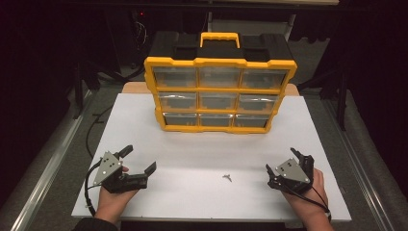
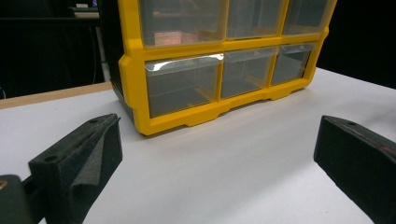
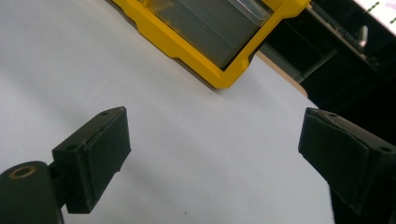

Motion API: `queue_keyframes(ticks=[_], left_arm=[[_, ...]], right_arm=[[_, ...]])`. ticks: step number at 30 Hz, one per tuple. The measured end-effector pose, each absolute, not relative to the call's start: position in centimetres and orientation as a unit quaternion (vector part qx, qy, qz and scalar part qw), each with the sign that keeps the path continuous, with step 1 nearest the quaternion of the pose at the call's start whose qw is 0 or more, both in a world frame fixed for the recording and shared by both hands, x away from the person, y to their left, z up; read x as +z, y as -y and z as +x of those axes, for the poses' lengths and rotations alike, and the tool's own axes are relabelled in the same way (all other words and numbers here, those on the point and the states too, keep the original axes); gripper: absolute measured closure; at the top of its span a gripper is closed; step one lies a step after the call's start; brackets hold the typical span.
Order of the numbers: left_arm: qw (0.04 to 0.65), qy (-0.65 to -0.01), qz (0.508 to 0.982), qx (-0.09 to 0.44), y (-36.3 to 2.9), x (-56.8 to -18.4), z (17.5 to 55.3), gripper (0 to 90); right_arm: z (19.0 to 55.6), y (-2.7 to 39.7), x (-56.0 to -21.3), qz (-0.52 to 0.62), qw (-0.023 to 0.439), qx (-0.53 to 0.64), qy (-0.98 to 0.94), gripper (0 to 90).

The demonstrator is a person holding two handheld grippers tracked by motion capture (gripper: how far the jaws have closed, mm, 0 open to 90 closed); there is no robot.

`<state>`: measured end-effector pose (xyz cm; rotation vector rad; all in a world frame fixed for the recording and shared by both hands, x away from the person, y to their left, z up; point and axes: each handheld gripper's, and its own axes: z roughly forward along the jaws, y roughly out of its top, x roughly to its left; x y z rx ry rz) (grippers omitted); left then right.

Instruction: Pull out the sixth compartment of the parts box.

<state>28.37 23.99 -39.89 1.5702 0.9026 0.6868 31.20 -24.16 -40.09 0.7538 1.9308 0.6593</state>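
Both grippers rest on the white board near its front edge with their jaws spread wide and nothing between the pads: the left gripper [image 1: 140, 160] near the front left corner, the right gripper [image 1: 286, 161] near the front right corner, each held in a hand that comes in from the bottom of the high view. Between them, close to the front edge and a little right of centre, lies a small metal part [image 1: 227, 177], greyish and forked, too small to name more closely; nothing touches it. It lies to the left of the right gripper and to the right of the left one, and the right gripper looks somewhat nearer, so that hand seems the likelier to reach it, moving sideways toward the middle of the board. Its long axis cannot be read at this size, so how the jaws should turn stays open. At the back of the board stands a yellow-framed parts organiser [image 1: 220, 94] with a black body, a yellow carry handle and three rows of three clear drawers, all pushed in. In the left gripper view its bottom row of drawers [image 2: 184, 88] stands ahead of the spread jaws, well apart from them; in the right gripper view one lower corner of the organiser [image 3: 219, 74] shows beyond the open jaws.
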Motion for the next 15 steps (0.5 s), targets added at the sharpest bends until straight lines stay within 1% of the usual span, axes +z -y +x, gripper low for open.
queue_keyframes(ticks=[2,3,15], left_arm=[[0.567,-0.384,0.668,0.292,-24.0,-39.9,28.4,1.7],[0.567,-0.383,0.668,0.292,-24.0,-39.9,28.4,1.8],[0.567,-0.38,0.67,0.292,-24.0,-39.8,28.3,1.9]], right_arm=[[31.1,24.0,-40.1,0.303,0.47,0.262,-0.786,10.4],[31.1,23.9,-40.0,0.289,0.481,0.25,-0.789,10.4],[30.9,22.7,-40.5,0.251,0.515,0.197,-0.795,10.4]])
